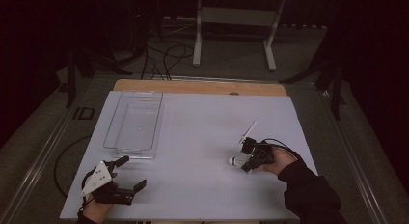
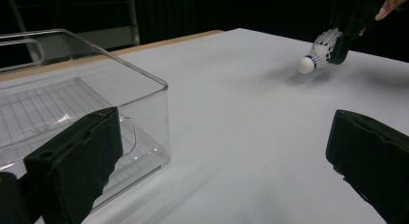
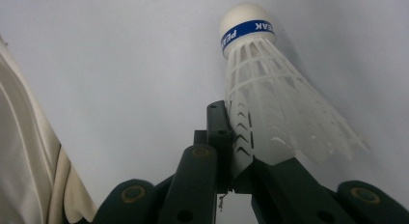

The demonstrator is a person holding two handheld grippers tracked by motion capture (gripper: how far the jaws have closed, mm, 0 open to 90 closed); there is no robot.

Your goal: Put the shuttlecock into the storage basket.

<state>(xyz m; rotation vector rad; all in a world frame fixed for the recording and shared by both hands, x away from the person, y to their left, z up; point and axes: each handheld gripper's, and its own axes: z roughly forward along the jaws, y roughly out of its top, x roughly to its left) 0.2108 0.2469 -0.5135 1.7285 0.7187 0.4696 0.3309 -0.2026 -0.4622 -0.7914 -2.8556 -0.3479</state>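
Note:
A white shuttlecock [image 1: 235, 161] with a blue band round its cork lies low over the white table top [image 1: 202, 118] at the right. My right gripper [image 1: 245, 163] is shut on the edge of its skirt. In the right gripper view the shuttlecock [image 3: 270, 84] points away, cork first, with the right gripper [image 3: 234, 147] pinching the skirt's rim. My left gripper [image 1: 132, 172] stands open at the near left corner with nothing between its jaws. In the left gripper view the left gripper [image 2: 224, 156] faces across the table towards the shuttlecock [image 2: 318, 52] and the right gripper [image 2: 345, 35].
A clear plastic bin [image 1: 112, 120] sits at the left, just beyond my left gripper, and holds nothing; its near corner [image 2: 144, 113] is close to the left jaw. A wooden strip [image 1: 193, 86] edges the table's far side. A white stand [image 1: 197, 35] and cables lie on the floor behind.

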